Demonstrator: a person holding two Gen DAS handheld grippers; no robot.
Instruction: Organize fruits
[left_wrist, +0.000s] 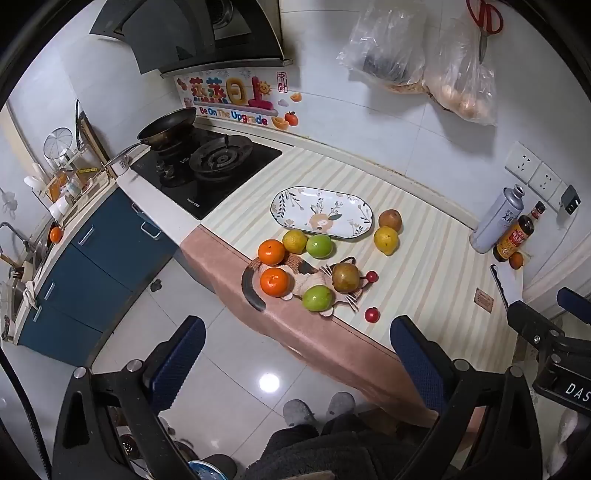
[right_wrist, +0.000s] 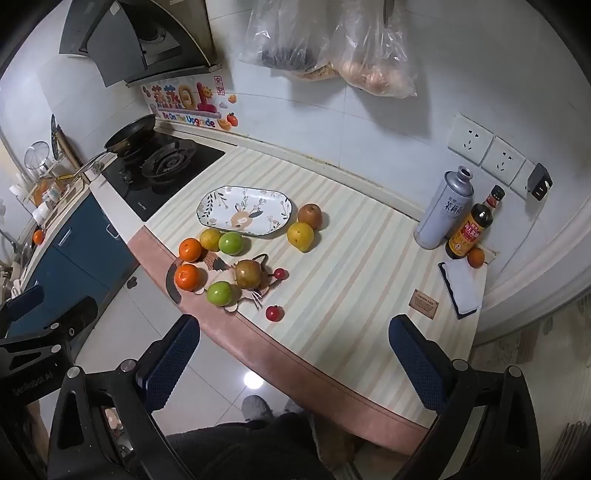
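Observation:
An oval flower-patterned plate (left_wrist: 321, 216) (right_wrist: 244, 210) lies bare on the striped counter. Near its front sit two oranges (left_wrist: 272, 252) (right_wrist: 190, 249), a yellow citrus (left_wrist: 294, 241), a green fruit (left_wrist: 320, 246) (right_wrist: 230, 243), a brown pear (left_wrist: 345, 277) (right_wrist: 248, 273) and a second green fruit (left_wrist: 317, 298) (right_wrist: 219, 292), some on a cat-shaped mat (left_wrist: 308, 278). Right of the plate are a brown fruit (left_wrist: 390, 220) (right_wrist: 309, 215) and a yellow one (left_wrist: 386, 240) (right_wrist: 300, 236). Two small red fruits (left_wrist: 372, 314) (right_wrist: 274, 312) lie nearby. My left gripper (left_wrist: 295, 362) and right gripper (right_wrist: 293, 362) hang open and empty, above the counter's front edge.
A gas hob (left_wrist: 207, 170) with a pan (left_wrist: 168, 129) stands left of the plate. A metal can (right_wrist: 443, 208), a sauce bottle (right_wrist: 471, 229), a small orange (right_wrist: 475, 257) and a notebook (right_wrist: 463, 286) sit at the right. Plastic bags (right_wrist: 332, 44) hang on the wall. A person's slippers (left_wrist: 317, 408) show below.

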